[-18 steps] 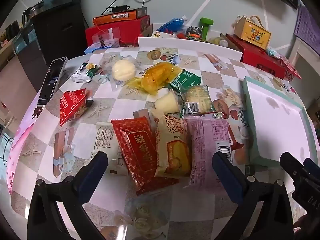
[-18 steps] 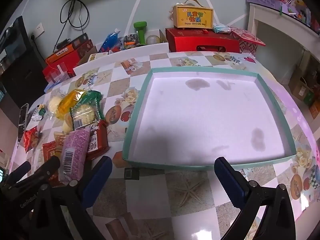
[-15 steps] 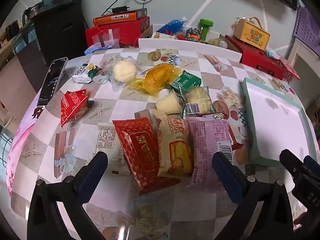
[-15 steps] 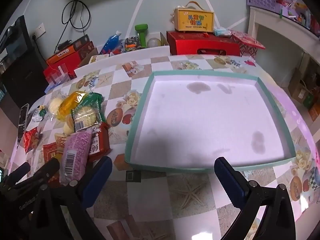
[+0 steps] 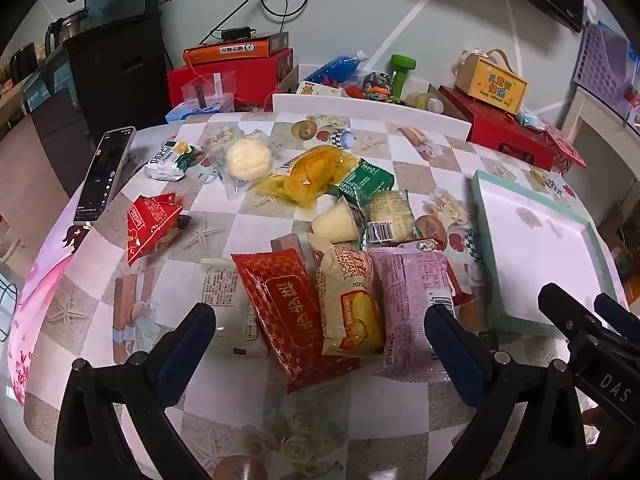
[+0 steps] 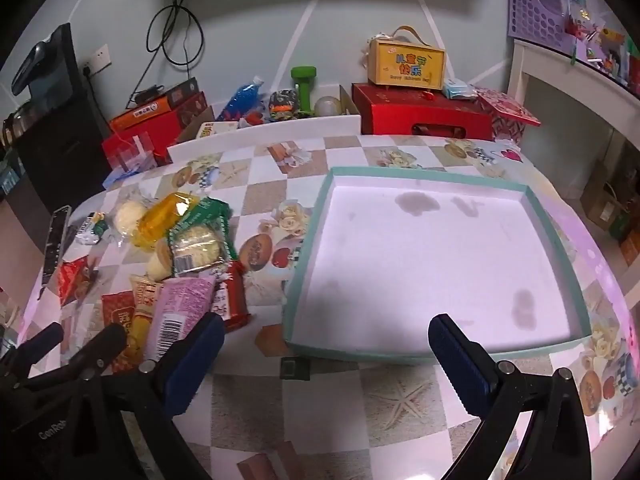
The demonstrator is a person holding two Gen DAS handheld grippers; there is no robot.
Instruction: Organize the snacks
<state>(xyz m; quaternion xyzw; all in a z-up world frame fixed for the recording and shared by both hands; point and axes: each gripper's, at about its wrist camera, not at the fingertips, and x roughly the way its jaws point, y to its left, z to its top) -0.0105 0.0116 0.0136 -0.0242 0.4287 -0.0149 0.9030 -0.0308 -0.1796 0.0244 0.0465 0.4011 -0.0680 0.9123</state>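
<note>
Teal-rimmed tray (image 6: 432, 350): shallow, white inside with a few dark stains, nothing in it; the landmark for every entry below.
Table (image 6: 304, 408): checked cloth printed with starfish and flowers; the tray lies on it.
Snack pile (image 5: 344, 248): on the cloth just left of the tray, none of it inside.
Purple packet (image 5: 412, 300): the near wrapper closest to the tray's left wall (barcode showing), its edge overlapping a dark red packet (image 6: 234, 292).
Yellow roll packet (image 5: 348, 300): touching the purple packet, on the side away from the tray.
Red patterned packet (image 5: 292, 312): next again, overlapping the yellow roll packet.
White packet (image 5: 228, 312): last of that near row, farthest from the tray.
Red triangular packet (image 5: 150, 226): well apart from the tray, beyond the pile.
Phone (image 5: 104, 172): farther still from the tray, near the table edge.
Left gripper (image 5: 320, 332): fully spread, nothing held; hovers above the near row, left of the tray, tilted down.
Right gripper (image 6: 326, 344): fully spread, nothing held; above the tray's near left corner, one finger over the snack side, the other over the near rim.
Red boxes (image 6: 424, 116): behind the tray, off the table's far edge (a yellow carry box on top).
</note>
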